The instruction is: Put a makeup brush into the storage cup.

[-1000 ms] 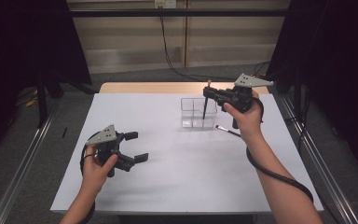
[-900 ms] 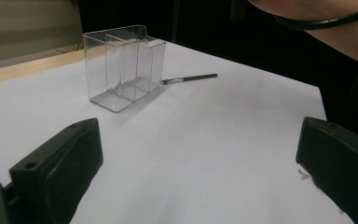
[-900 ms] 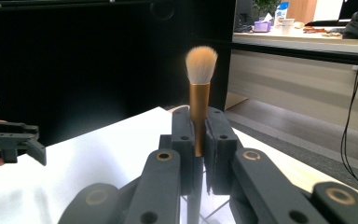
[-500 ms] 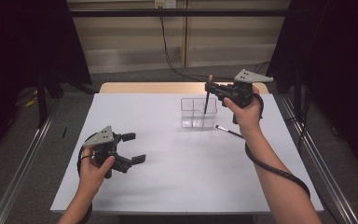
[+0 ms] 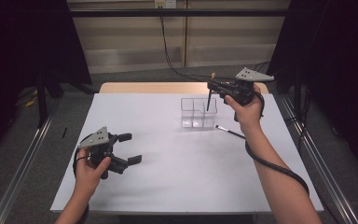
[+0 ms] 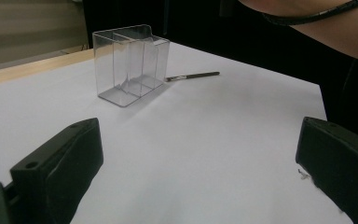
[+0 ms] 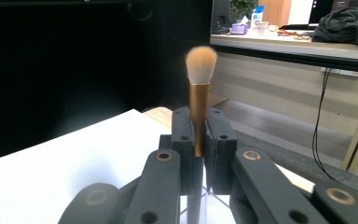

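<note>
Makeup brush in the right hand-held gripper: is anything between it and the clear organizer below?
Nothing visible. The makeup brush hangs upright, handle down, over the clear organizer, whose open compartments look empty. The thin brush lies on the table beside it, out of the way.

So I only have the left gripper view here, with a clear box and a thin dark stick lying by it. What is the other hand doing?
Observer: The right gripper is shut on a makeup brush, held upright with the bristles up.
Operator: Where is that brush compared to the box?
Observer: In the high view its dark handle hangs over the clear box, at the right end.
Operator: And that stick by the box?
Observer: It is a thin brush lying flat on the white table, just right of the box.
Operator: And my own gripper?
Observer: The left gripper hangs open near the front left.
</note>
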Action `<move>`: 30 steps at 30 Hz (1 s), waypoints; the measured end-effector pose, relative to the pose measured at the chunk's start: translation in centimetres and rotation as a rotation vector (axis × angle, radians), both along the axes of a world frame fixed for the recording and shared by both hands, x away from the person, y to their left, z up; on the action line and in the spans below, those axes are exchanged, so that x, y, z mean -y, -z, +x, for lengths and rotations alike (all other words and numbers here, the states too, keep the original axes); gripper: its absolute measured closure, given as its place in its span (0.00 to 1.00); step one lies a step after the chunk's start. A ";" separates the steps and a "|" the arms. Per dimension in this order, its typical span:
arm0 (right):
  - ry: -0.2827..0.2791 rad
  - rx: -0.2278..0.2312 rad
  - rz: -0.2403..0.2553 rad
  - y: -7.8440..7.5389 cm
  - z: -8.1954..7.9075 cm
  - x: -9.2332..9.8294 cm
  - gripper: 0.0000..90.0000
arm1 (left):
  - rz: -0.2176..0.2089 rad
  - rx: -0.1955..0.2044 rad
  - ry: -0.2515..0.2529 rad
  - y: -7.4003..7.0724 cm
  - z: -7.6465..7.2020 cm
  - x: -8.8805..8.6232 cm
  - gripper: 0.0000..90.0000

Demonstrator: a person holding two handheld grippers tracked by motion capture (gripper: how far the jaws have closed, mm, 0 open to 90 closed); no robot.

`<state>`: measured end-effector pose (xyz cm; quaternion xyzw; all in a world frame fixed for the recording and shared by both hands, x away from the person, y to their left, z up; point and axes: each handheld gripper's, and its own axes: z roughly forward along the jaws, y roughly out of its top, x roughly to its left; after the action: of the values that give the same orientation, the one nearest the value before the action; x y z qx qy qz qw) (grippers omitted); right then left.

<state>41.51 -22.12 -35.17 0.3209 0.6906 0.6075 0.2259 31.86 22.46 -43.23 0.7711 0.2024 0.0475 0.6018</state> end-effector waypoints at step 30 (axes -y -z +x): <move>0.053 -0.016 -0.009 2.0 1.2 0.9 0.94 | 0.002 0.013 -0.011 -0.1 -0.7 -0.9 0.01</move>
<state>42.71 -23.06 -37.13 0.3431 0.6863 0.5955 0.2379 31.15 23.37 -43.13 0.7704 0.2027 0.0560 0.6019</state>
